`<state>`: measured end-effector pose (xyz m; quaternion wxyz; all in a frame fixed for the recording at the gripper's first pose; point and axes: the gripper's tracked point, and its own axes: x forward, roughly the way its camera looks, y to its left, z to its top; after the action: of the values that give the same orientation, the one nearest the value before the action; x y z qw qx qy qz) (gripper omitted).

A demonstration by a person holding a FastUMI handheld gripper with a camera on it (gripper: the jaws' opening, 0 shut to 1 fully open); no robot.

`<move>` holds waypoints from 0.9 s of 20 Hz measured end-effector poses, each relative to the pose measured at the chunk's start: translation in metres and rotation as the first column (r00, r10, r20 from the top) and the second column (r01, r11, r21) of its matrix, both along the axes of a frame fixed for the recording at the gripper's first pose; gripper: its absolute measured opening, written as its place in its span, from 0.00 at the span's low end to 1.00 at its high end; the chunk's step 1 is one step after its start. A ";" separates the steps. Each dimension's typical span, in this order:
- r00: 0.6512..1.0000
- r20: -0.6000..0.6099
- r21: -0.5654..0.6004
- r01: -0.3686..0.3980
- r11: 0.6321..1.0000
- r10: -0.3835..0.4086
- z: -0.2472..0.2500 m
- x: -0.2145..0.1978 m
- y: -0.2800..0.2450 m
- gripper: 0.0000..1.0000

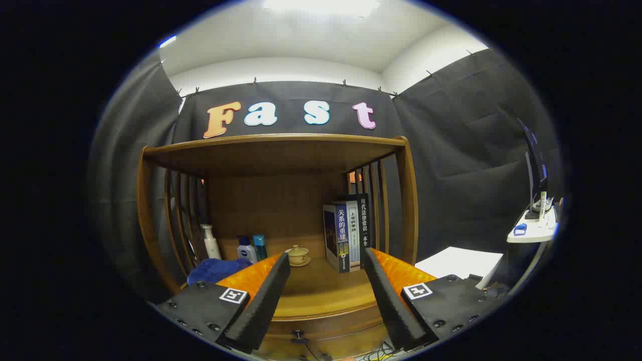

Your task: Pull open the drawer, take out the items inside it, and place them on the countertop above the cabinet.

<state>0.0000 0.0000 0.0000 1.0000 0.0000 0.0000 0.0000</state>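
My gripper (325, 258) stands open in front of a wooden cabinet, with nothing between its fingers. Beyond the fingertips lies the wooden countertop (321, 293), under an upper shelf. Below the fingers I see the drawer front (321, 333) with a small dark knob (299, 336); the drawer looks closed and its contents are hidden. On the countertop stand a small lidded teacup (298, 255) on a saucer, a row of upright books (347, 231) at the right, and bottles at the left.
A blue cloth (214, 271), a white pump bottle (211, 242) and two small bottles (252, 248) occupy the countertop's left side. Slatted wooden sides (185, 215) close the shelf space. To the right, a white table (534, 228) carries a monitor.
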 end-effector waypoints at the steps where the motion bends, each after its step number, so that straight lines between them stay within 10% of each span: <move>1: 1.000 0.000 0.002 -0.001 1.000 0.001 0.000 0.000 0.000 0.97; 18: 0.999 -0.007 -0.009 -0.053 0.999 0.053 -0.008 -0.002 0.016 0.97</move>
<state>-0.0019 0.0162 -0.0083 0.9996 -0.0046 0.0034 0.0264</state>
